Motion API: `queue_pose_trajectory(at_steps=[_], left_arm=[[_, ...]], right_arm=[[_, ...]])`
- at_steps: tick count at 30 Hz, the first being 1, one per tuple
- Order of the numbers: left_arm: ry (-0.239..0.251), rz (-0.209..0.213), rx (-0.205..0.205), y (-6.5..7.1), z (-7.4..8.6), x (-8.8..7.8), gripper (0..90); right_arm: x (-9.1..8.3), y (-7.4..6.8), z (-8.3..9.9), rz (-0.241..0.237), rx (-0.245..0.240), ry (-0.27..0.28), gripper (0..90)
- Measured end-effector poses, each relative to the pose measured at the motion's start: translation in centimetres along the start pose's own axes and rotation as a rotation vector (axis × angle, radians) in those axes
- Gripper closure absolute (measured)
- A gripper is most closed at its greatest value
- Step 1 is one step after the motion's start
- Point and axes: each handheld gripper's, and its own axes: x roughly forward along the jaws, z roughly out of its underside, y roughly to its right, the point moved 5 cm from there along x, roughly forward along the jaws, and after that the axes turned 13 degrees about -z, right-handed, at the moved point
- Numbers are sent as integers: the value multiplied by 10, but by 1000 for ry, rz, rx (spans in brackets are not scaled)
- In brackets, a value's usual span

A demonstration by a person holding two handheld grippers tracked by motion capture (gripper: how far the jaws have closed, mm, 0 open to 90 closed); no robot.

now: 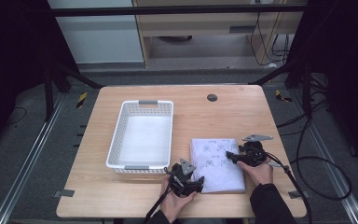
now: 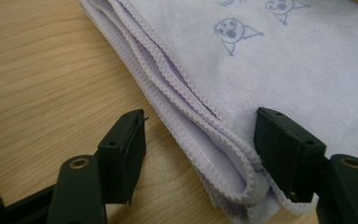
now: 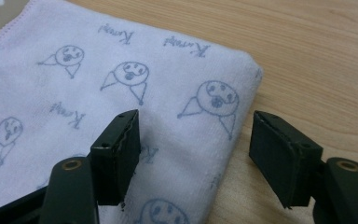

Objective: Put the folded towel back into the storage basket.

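A folded pale lilac towel [image 1: 217,164], printed with small blue line-drawn faces and script, lies flat on the desk [image 1: 233,112] at lower right of centre, just beside a white basket [image 1: 142,135].

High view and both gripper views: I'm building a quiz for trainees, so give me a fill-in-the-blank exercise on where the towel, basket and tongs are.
1. The folded towel lies on the table to the ____ of the white basket.
2. Both the left tongs and the right tongs have their jaws ____.
3. The towel's stacked hemmed edges lie between the jaws of the ____ tongs.
4. The towel's print shows small ____ and script words.

Missing words: right; open; left; faces
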Motion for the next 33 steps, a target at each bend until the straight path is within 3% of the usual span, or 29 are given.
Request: queue_pose_trajectory(at_steps=[11, 20, 26, 33], left_arm=[[-15, 41, -30, 3, 0, 0, 456], [-41, 84, -59, 4, -1, 0, 559], [-12, 83, -56, 7, -2, 0, 696], [15, 83, -72, 6, -2, -1, 748]], right_arm=[[3, 2, 3, -19, 41, -7, 356], [4, -2, 3, -56, 50, -9, 496], [4, -4, 3, -78, 72, -10, 577], [2, -6, 2, -82, 73, 0, 685]])
